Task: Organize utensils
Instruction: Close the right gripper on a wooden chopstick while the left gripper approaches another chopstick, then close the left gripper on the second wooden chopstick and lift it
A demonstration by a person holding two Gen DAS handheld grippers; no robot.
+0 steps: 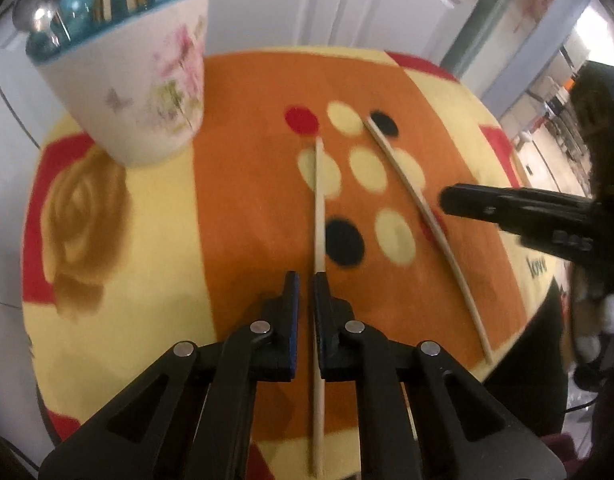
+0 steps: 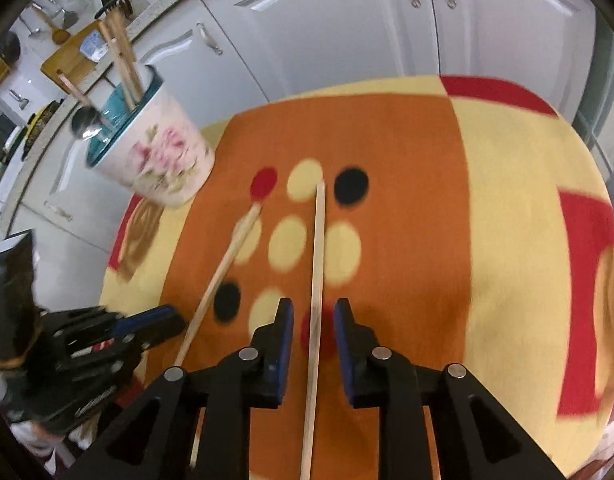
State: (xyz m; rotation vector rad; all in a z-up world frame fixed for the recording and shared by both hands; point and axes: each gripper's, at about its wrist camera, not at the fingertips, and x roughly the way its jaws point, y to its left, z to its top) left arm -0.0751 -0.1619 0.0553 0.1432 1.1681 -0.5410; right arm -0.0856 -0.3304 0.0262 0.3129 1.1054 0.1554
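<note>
Two pale wooden chopsticks lie on an orange, yellow and red mat. My left gripper [image 1: 305, 280] straddles one chopstick [image 1: 319, 208], jaws nearly closed around it, a small gap on its left side. My right gripper [image 2: 313, 306] is open with the other chopstick [image 2: 317, 264] lying between its fingers, not touched. That second chopstick [image 1: 419, 200] lies to the right in the left wrist view, with the right gripper [image 1: 451, 200] beside it. A floral holder [image 1: 147, 84] with a teal inside stands at the far left and holds chopsticks and a metal spoon [image 1: 39, 4]; it also shows in the right wrist view [image 2: 159, 160].
The mat [image 2: 507, 240] covers a round table. White cabinet doors [image 2: 347, 32] stand just behind it. The left gripper [image 2: 107, 340] shows at the lower left of the right wrist view. A counter with kitchen tools [image 2: 67, 52] is at the far left.
</note>
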